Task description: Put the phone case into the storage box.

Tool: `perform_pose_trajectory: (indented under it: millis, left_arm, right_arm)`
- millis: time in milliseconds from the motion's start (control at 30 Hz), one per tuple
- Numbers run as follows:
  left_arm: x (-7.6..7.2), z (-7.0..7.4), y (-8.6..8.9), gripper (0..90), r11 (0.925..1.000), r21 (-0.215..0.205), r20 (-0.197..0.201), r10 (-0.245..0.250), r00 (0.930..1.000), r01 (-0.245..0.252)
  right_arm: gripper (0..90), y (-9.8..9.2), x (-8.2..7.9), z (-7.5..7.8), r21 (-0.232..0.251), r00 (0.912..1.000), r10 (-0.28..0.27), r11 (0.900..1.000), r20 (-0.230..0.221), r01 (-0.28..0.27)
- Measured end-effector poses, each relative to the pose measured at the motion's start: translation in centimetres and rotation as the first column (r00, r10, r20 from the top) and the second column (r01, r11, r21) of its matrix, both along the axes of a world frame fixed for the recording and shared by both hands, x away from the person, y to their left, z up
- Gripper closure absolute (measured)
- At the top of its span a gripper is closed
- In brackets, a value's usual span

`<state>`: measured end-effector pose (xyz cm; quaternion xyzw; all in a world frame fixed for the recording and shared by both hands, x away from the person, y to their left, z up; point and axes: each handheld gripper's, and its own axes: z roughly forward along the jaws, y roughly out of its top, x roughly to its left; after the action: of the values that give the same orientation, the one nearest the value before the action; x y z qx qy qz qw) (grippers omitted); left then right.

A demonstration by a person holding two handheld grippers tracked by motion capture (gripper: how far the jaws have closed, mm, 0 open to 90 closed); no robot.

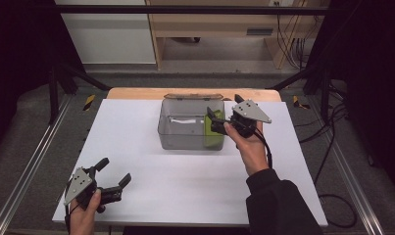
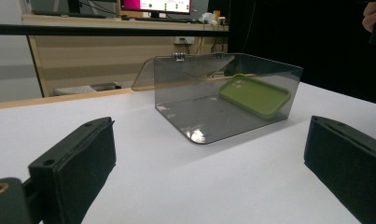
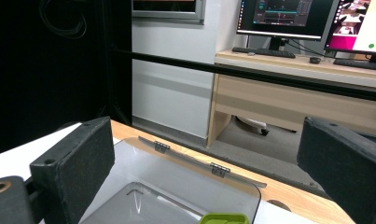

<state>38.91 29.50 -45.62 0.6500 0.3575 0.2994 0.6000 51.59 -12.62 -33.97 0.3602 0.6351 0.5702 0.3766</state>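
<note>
A clear grey plastic box [image 1: 185, 129] stands toward the far middle of the white bench [image 1: 151, 176], its hinged lid [image 1: 192, 96] thrown back over the far edge. Inside it, a green phone case [image 1: 213, 132] leans against the box's right-hand wall; in the left gripper view the case [image 2: 254, 96] shows through the transparent side, tilted, its lower edge near the box floor.

The right tool [image 1: 223, 113] hovers at the box's right rim, directly above the green case, with its jaws spread wide and nothing between them. In the right gripper view the two black jaws stand far apart, the open lid [image 3: 195, 172] lies below them, and the top edge of the case [image 3: 224, 218] peeks in at the bottom.

The left tool [image 1: 114, 172] sits low at the near left corner of the bench, well apart from the box, jaws likewise released and empty. Its own view looks across the bare bench at the box [image 2: 223, 100].
</note>
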Motion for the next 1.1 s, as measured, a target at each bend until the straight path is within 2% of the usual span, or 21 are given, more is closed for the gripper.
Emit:
perform_pose_trajectory:
  millis: [500,1100]
  left_arm:
    - [0.0,0.0,0.5,2.0,0.9999,-0.004,0.000,0.012,0.9999,-0.012]
    - [0.0,0.0,0.7,2.1,0.9997,-0.014,0.002,0.018,0.9998,-0.018]
  right_arm:
    - [3.2,-1.2,-0.9,1.2,0.013,1.0000,0.002,1.000,0.009,-0.003]
    - [2.7,-2.9,-1.4,1.5,0.004,0.9998,-0.018,1.000,-0.001,0.018]
